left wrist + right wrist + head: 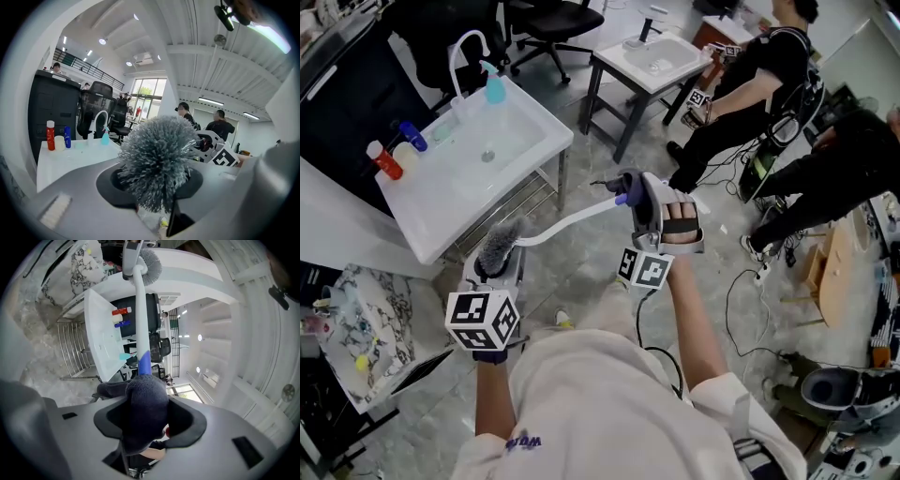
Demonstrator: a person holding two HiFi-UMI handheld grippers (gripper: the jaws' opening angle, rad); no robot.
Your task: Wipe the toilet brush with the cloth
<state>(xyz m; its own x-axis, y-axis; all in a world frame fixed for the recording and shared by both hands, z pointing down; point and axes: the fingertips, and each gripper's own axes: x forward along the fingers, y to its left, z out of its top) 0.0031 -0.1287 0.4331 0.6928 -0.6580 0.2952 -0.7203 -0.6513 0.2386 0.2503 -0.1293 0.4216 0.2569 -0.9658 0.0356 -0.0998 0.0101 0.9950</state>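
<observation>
Right gripper view: the right claw (150,401) is squeezed shut on a soft dark blue cloth (140,425), which fills the gap between its jaws.
Cloth: it is folded round the long white plastic toilet brush (139,301), at the end of the stick, right by the blue band (144,363).
Left claw: the left claw (159,190) grips the brush just under its round grey bristle head (157,157). The bristles stick up above the jaws.
Brush: it hangs in the air between the two claws. It is above the grey floor (581,272) and near the white sink (539,141), and it touches neither.
Done so far: the cloth is on the stick, so the wiping looks started at the handle end. No dirt or wet marks show, so I cannot tell how much is clean.
Left to do: I think most of the white stick, from the cloth up to the bristles, needs a rub.
Brush from the right claw: the stick runs straight out of the right claw's jaws and away to the bristle head at the far end.
</observation>
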